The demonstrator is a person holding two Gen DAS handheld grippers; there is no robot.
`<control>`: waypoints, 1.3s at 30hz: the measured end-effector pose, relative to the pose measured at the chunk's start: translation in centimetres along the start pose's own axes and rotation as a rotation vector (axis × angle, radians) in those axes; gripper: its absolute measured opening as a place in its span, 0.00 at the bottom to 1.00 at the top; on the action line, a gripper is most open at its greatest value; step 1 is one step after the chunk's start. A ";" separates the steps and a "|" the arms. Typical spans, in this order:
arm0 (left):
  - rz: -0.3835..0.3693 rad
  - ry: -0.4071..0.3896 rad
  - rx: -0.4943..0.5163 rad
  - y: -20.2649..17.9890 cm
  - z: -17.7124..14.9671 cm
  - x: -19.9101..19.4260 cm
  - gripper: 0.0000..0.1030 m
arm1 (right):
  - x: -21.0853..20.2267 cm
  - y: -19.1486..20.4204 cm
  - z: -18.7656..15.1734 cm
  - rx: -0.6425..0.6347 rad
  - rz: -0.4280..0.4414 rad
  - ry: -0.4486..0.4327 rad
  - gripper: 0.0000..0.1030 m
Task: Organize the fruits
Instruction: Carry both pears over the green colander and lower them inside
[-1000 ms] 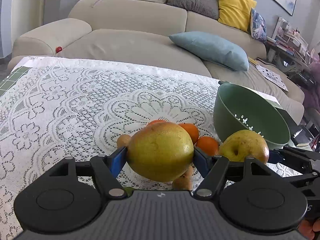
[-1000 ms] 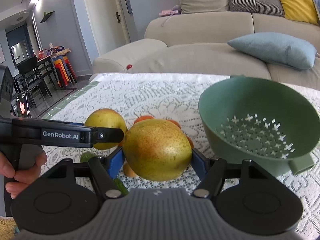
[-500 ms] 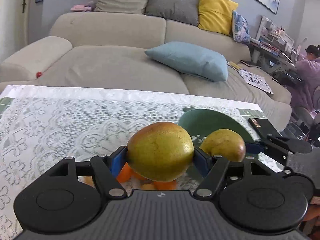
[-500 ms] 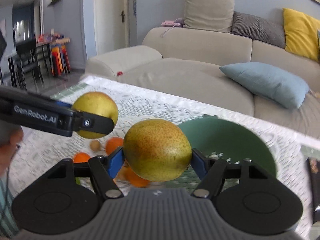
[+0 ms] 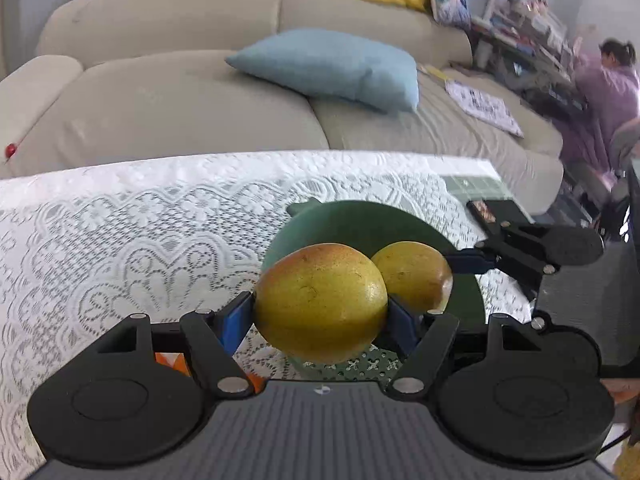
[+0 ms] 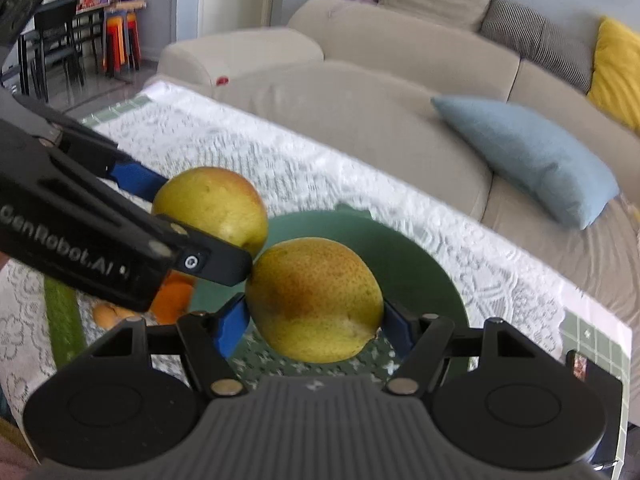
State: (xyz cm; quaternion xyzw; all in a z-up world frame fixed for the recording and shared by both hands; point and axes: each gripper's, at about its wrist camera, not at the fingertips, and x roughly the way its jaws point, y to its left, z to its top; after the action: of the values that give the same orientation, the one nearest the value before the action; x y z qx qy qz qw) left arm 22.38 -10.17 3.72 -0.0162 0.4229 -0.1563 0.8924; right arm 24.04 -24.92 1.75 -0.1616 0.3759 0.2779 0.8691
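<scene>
My left gripper [image 5: 320, 316] is shut on a yellow-red pear [image 5: 320, 300] and holds it above the green colander bowl [image 5: 360, 220]. My right gripper [image 6: 314, 320] is shut on a second yellow-red pear [image 6: 316, 300], also above the bowl [image 6: 408, 256]. In the left wrist view the right gripper's pear [image 5: 416, 272] sits just right of mine. In the right wrist view the left gripper's pear [image 6: 212, 204] sits upper left, almost touching the other pear. The bowl's perforated floor shows below both pears.
Oranges [image 6: 172, 296] and a small brownish fruit [image 6: 106, 314] lie on the lace tablecloth [image 5: 120, 232] left of the bowl, beside a green cucumber-like item [image 6: 60, 312]. A phone [image 6: 580, 366] lies near the table's right edge. A beige sofa with a blue pillow [image 5: 332, 68] stands behind.
Both grippers have moved right and forward with their pears, from over the fruit pile to over the green bowl, and come closer together.
</scene>
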 end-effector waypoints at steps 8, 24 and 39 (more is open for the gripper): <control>0.028 0.118 0.095 -0.8 0.7 3.5 0.79 | 3.8 -1.0 -0.2 -0.108 0.031 0.109 0.66; 0.036 0.232 0.255 -2.5 1.0 6.6 0.79 | 7.7 -1.7 -0.9 -0.242 0.076 0.263 0.66; 0.052 0.261 0.311 -2.7 0.8 7.2 0.80 | 7.6 -1.0 -0.4 -0.366 0.052 0.323 0.70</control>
State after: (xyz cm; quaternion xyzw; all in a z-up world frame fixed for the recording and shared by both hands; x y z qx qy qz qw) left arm 26.56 -14.93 -0.74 0.1529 0.5059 -0.1973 0.8257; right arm 28.69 -23.15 -4.07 -0.3487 0.4573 0.3343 0.7466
